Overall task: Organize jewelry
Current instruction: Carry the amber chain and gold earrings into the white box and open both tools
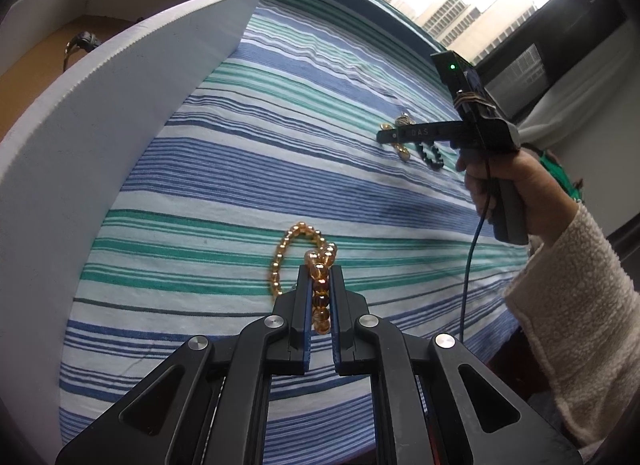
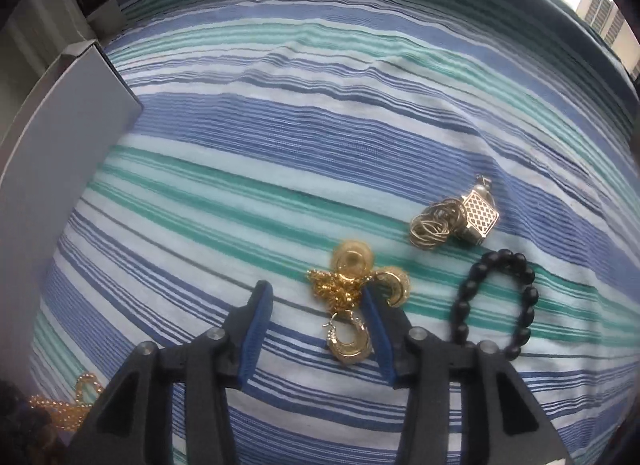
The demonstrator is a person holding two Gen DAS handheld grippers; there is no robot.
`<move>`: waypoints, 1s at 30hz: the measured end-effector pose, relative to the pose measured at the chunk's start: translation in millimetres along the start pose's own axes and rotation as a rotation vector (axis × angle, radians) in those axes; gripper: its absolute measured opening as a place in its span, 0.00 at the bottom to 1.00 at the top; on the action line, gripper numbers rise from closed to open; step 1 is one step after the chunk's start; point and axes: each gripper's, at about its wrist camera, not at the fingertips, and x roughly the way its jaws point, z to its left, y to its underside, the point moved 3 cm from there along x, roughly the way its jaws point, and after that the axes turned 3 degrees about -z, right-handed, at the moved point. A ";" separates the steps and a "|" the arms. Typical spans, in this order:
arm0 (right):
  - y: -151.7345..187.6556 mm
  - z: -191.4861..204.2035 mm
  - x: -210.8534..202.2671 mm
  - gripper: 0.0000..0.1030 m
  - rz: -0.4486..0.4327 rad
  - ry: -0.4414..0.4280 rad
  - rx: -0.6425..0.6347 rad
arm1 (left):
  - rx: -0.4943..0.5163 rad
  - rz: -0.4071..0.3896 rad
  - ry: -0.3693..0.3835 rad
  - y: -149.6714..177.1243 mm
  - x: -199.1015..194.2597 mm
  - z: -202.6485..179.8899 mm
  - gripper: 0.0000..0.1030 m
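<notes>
My left gripper (image 1: 321, 271) is shut on an amber bead bracelet (image 1: 296, 257); several beads sit between the pads and the rest loops out over the striped cloth. My right gripper (image 2: 316, 295) is open and empty, low over a pile of gold earrings and chain (image 2: 352, 289); a gold hoop earring (image 2: 350, 339) lies between the fingers. A black bead bracelet (image 2: 496, 305) lies to its right. A silver chain with a square pendant (image 2: 456, 221) lies farther back. The right gripper also shows in the left wrist view (image 1: 384, 137).
A white cardboard box (image 1: 100, 125) with a brown floor stands at the left; a dark item (image 1: 82, 43) lies inside it. Its corner shows in the right wrist view (image 2: 72, 125). The striped cloth (image 2: 300, 125) covers the surface. A window is behind.
</notes>
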 end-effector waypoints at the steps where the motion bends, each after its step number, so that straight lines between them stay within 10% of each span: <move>1: -0.5 0.1 0.1 0.31 -0.004 0.034 -0.004 | -0.005 0.000 0.001 0.5 -0.7 -0.4 0.05; 5: 4.0 -20.7 -9.1 0.11 -0.027 -0.022 0.101 | 0.000 -0.020 0.003 1.8 -14.3 -5.8 0.05; 20: 9.5 34.2 -180.5 0.11 -0.302 -0.393 0.072 | -0.084 -0.200 0.162 -34.3 -166.1 -32.1 0.05; 30: -34.1 161.3 -237.9 0.11 -0.410 -0.588 -0.095 | -0.116 -0.459 -0.067 -74.0 -283.6 38.8 0.05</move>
